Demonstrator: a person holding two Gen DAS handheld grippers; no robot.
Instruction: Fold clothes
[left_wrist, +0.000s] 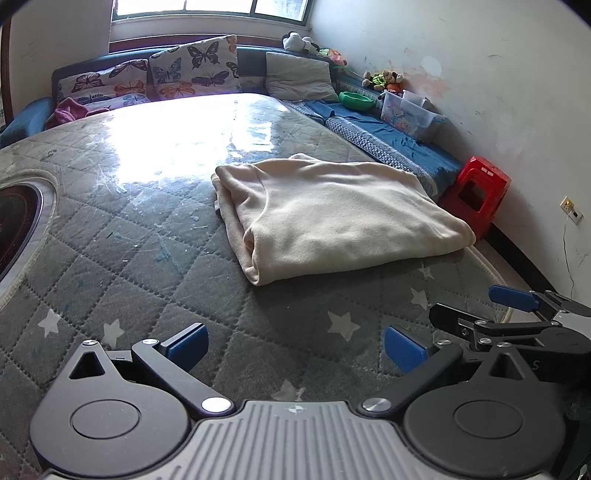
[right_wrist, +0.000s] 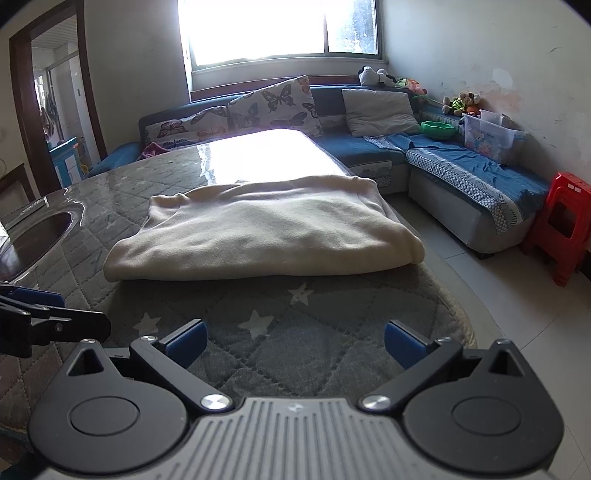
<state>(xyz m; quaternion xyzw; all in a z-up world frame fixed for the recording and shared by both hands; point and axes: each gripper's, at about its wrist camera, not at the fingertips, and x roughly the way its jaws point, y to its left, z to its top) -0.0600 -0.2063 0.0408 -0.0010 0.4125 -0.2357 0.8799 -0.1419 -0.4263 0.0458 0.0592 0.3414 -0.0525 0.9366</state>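
Note:
A cream garment (left_wrist: 332, 218) lies folded into a thick rectangle on the grey quilted table cover (left_wrist: 147, 258). It also shows in the right wrist view (right_wrist: 266, 232), straight ahead. My left gripper (left_wrist: 295, 347) is open and empty, above the cover short of the garment. My right gripper (right_wrist: 295, 345) is open and empty too, near the table's front edge. The right gripper shows at the right edge of the left wrist view (left_wrist: 517, 317), and the left gripper at the left edge of the right wrist view (right_wrist: 33, 317).
A round inset cooktop (left_wrist: 14, 225) sits in the table at the left. A blue corner sofa (right_wrist: 461, 166) with butterfly pillows (right_wrist: 273, 103), a green bowl (right_wrist: 437, 129) and a plastic box (right_wrist: 487, 136) runs behind and right. A red stool (right_wrist: 557, 225) stands on the tiled floor.

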